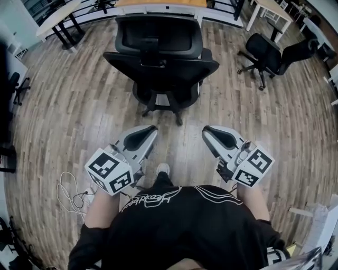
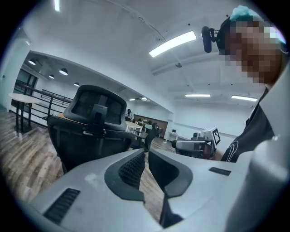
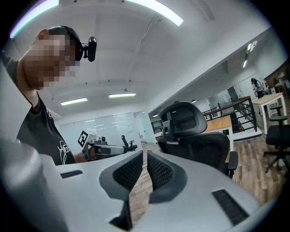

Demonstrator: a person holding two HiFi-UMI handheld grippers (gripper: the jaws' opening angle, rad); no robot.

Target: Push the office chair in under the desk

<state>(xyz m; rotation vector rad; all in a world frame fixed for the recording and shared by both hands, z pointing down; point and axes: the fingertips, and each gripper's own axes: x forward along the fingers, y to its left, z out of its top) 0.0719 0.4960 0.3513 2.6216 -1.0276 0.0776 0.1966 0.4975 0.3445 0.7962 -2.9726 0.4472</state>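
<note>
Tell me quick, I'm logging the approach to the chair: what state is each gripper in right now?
Left gripper: closed, holding nothing, not touching the office chair.
Right gripper: closed, holding nothing, also clear of the chair.

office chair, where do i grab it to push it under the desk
Best the backrest, along its wide top edge, coming from behind. The office chair has its back to you and the desk lies beyond, so a push there should roll it straight in.

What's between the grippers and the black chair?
Just bare wooden floor between left gripper, right gripper and office chair, shown in the head view.
</note>
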